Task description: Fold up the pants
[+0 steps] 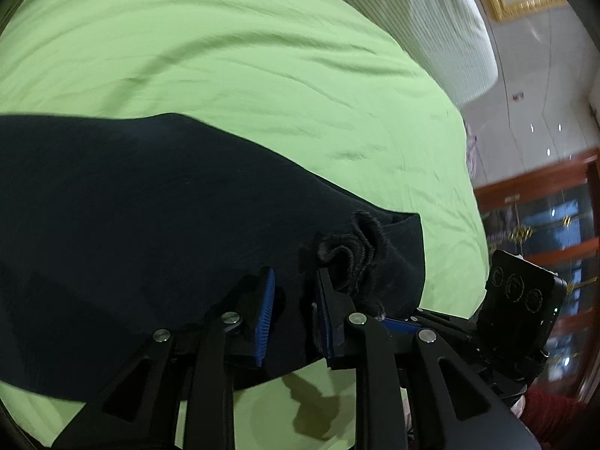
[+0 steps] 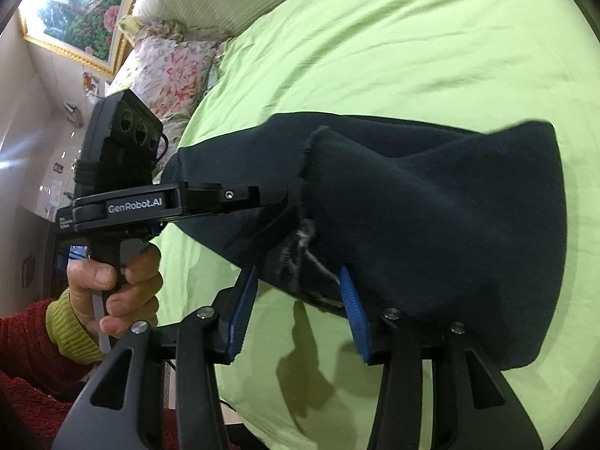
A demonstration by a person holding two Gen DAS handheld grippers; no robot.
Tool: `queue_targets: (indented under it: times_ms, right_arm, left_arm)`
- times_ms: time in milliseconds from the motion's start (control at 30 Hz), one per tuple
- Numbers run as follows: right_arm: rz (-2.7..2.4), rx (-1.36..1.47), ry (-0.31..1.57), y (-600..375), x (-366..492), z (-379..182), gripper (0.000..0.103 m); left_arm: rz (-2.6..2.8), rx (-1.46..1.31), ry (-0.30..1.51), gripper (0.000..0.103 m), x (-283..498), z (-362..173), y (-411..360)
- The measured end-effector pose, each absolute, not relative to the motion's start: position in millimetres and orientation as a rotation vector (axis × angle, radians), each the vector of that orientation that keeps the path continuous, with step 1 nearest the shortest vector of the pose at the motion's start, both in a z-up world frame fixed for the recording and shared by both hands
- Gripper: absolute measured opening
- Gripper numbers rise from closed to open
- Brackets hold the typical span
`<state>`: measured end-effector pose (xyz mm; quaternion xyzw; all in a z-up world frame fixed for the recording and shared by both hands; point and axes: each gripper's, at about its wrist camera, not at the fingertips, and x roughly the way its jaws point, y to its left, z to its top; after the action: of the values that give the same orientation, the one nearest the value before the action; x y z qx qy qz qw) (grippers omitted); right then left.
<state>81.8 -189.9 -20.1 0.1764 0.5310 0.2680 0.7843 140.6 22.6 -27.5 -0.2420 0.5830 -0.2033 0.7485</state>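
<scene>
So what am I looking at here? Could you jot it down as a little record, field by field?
Surface: bed with a light green sheet
Garment: dark pants, folded over, lying on the sheet
Left gripper: blue pads apart, dark cloth between them
Right gripper: jaws apart at the frayed cloth edge, not pinching
Person: a hand in a red sleeve with a green cuff holds the left gripper's handle
Background: floral pillow, framed picture
</scene>
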Motion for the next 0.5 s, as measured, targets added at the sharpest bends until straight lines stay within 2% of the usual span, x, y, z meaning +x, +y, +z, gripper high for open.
queue_targets:
  times_ms: [333, 400, 500]
  right_arm:
    - [0.619, 0.368, 1.112, -172, 90, 3, 0.047]
    - [0.634, 0.366, 1.111, -170, 91, 6, 0.047]
    - [0.654, 0.345, 1.107, -160, 97, 10, 0.047]
  left_arm:
    - [-0.315, -0.621, 1.220, 0.041, 114, -24, 61]
    - [-0.279, -0.643, 1.203, 0.048, 107, -22, 73]
    - [-0.209, -0.657, 1.175, 0.050, 93, -19, 90]
